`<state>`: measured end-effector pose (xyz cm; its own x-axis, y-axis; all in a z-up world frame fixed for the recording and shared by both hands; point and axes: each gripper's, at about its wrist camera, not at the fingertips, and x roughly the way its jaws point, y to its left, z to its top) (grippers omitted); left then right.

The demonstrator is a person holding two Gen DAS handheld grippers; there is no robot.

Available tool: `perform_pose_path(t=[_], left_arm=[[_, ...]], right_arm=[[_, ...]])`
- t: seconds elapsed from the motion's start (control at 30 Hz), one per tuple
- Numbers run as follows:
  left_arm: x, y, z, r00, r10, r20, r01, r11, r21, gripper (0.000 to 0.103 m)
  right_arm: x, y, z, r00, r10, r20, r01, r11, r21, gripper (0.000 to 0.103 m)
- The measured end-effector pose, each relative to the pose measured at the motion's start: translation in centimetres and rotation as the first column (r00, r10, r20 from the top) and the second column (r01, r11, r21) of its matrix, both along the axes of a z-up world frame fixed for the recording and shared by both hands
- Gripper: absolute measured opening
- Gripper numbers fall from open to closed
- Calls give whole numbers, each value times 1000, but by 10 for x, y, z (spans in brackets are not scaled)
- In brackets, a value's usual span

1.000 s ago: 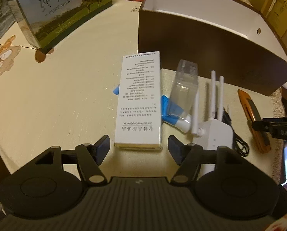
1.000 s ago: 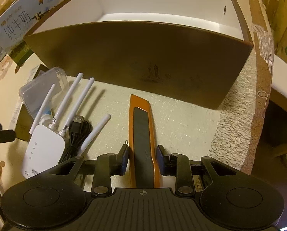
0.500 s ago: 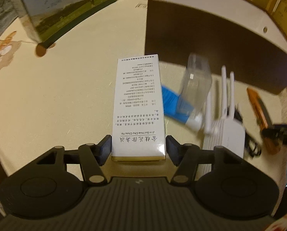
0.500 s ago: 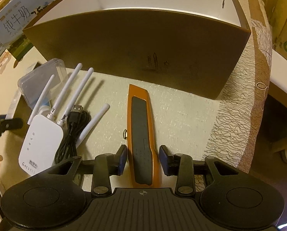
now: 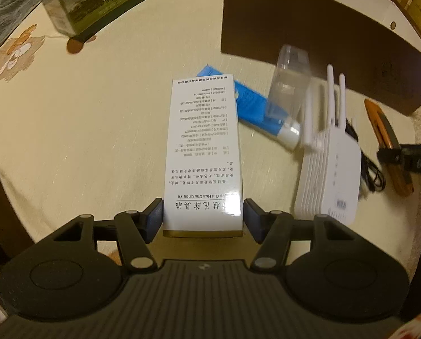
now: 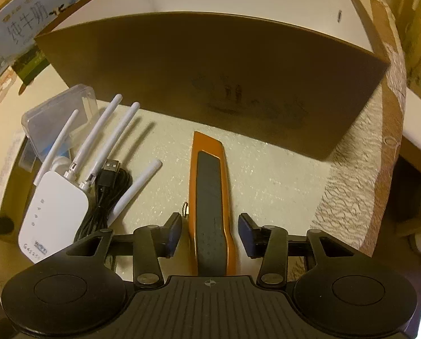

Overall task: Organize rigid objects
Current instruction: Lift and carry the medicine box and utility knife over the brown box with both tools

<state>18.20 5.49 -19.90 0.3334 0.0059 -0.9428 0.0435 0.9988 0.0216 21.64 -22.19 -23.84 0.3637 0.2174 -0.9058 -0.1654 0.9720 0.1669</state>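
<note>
- Left gripper (image 5: 203, 215): jaws set about the near end of a tall white printed carton with a gold bottom band (image 5: 203, 152). Both blue pads lie against the carton's sides; the carton is gripped, its far end reaching out over the cream tablecloth (image 5: 83, 130).
- Right gripper (image 6: 209, 233): jaws opening. An orange utility knife with a dark grey grip inlay (image 6: 210, 206) lies on the cloth between them; neither pad touches it, a gap showing on each side.
- The knife points away from the gripper toward the near wall of a large brown cardboard box with a white interior (image 6: 210, 76), stopping short of it.
- Left of the knife lies a white wireless repeater with four white antennas (image 6: 57, 206); a coiled black USB cable (image 6: 105, 195) rests against its right side, between the repeater and the knife.
- Far left of the repeater sits a clear plastic case (image 6: 60, 115), lying over a blue tube with a white cap (image 5: 255, 110), which is just right of the carton.
- A milk carton with green landscape print (image 5: 103, 2) stands at the far left of the table, well apart from the other items.
</note>
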Motion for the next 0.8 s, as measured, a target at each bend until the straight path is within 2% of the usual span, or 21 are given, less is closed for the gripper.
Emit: perform_pose_path(t=[0.27,0.33,0.4,0.8], left_arm=[[34,-6,-12,1000,-20,-3,20,999,42,60],[38,-4,-14,1000,-13,-4,13,999,43,60],[41,-3,-15,1000,-3,0,3,999,43,60],[23,-8,-4,999,-1,51,-2,998,60,58]], right_arm=[[1,8,-4,999,10,31,-9,999,-35,41],[0,9,-4,999,22,38,-20,999,-45,39],[-1,10,-4,999,28,43,-26,999,-43,33],[-7,5,8,999,30,35,-29,999,-13,32]])
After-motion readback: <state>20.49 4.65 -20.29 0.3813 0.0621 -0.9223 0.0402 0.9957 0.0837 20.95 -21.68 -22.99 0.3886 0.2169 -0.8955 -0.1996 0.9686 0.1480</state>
